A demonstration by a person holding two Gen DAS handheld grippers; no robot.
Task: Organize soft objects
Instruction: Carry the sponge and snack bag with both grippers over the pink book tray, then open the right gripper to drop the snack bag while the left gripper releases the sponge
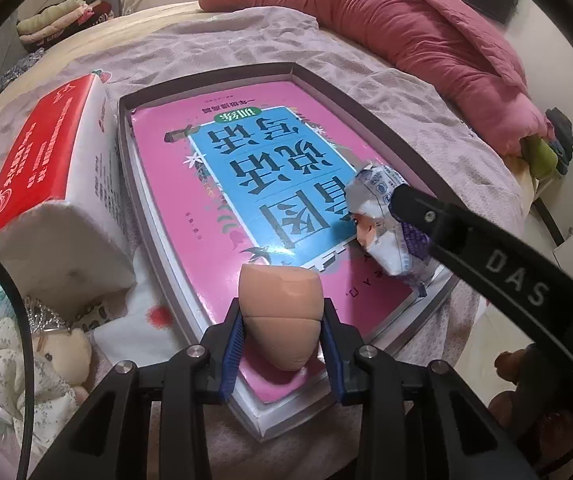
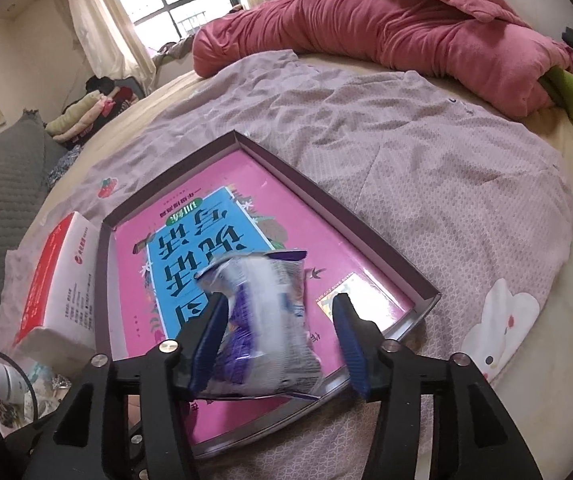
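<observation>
My left gripper (image 1: 281, 350) is shut on a tan egg-shaped soft toy (image 1: 282, 316) and holds it over the near end of a pink and blue book (image 1: 246, 184) that lies in a shallow grey box lid (image 1: 318, 80). A crinkled white and purple snack packet (image 2: 262, 320) lies between the fingers of my right gripper (image 2: 282, 344), whose jaws stand wide; the packet looks blurred and loose. It also shows in the left wrist view (image 1: 382, 216), at the tip of the right gripper's black finger (image 1: 414, 208).
A red and white tissue pack (image 1: 50, 184) lies left of the lid. A small plush doll (image 1: 42, 364) lies at the near left. A rolled pink quilt (image 2: 386, 28) lies across the back of the bed. A folded clothes pile (image 2: 86, 114) lies far left.
</observation>
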